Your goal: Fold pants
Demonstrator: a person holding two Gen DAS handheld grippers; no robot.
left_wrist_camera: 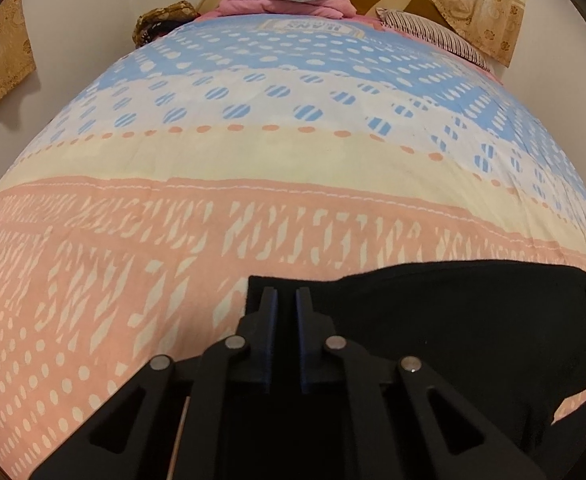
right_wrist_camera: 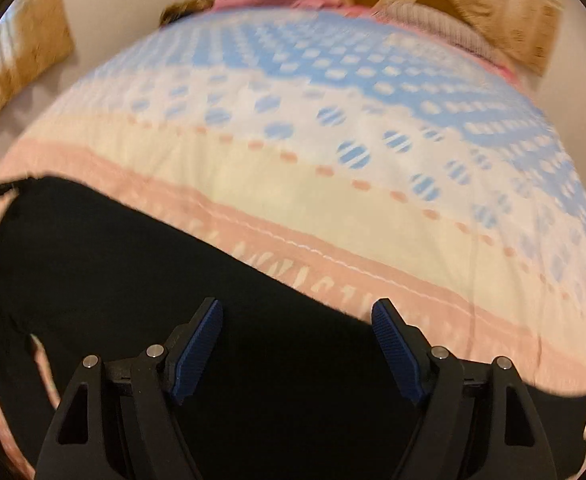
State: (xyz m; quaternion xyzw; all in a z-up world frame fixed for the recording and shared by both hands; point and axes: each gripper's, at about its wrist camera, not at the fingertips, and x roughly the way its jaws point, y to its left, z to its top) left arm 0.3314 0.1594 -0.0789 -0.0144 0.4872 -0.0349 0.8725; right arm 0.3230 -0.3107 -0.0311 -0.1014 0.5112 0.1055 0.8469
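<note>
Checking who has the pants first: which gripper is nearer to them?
Left. The left gripper is shut on a corner of the black pants; the right gripper hangs open above them.

Left gripper [left_wrist_camera: 284,294] pointed steeply down, its two dark fingers [left_wrist_camera: 268,320] drawn in until only a narrow slit showed between them, pinched at the corner of the black pants [left_wrist_camera: 453,320]. Right gripper [right_wrist_camera: 297,316] angled down as well, its blue ribbed pads [right_wrist_camera: 197,354] standing wide apart above the cloth, gripping nothing, and that view was smeared with blur.
</note>
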